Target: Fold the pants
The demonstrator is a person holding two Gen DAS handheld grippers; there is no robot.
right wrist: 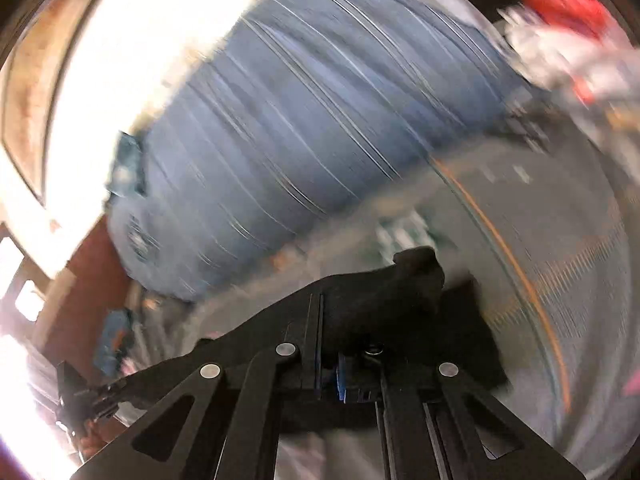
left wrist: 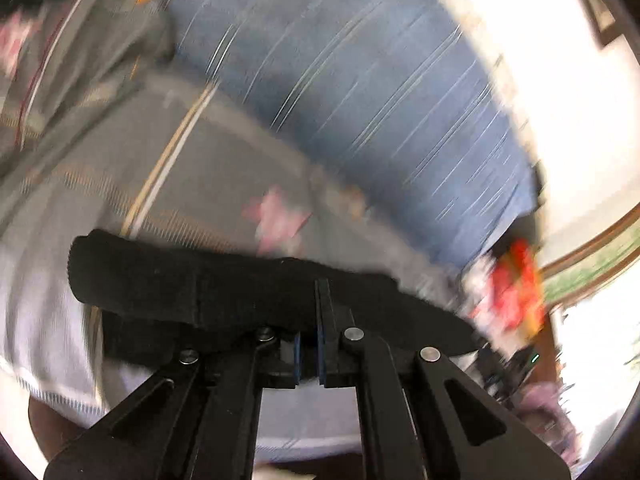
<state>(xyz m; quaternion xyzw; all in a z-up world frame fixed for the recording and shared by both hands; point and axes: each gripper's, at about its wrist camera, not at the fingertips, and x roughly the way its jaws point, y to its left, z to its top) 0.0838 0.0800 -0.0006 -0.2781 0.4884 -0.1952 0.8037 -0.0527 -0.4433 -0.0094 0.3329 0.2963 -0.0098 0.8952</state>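
Only the left view shows the pants' [left wrist: 192,288] rolled end sticking out leftward; the right view alone shows a bunched tip of cloth [right wrist: 416,276] above its fingers. Both tongs slant down over the bed [left wrist: 224,152]: left tongs [left wrist: 322,300] and right tongs [right wrist: 316,316] each pinch the one black pair. One blue striped blanket [right wrist: 304,120] lies behind.

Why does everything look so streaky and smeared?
Left wrist view: the blue striped bedding is motion-smeared, yet the black pants stay sharp, and the window glare is blown white. Right wrist view: same streaking, glare at upper left, edges bent by the fisheye.
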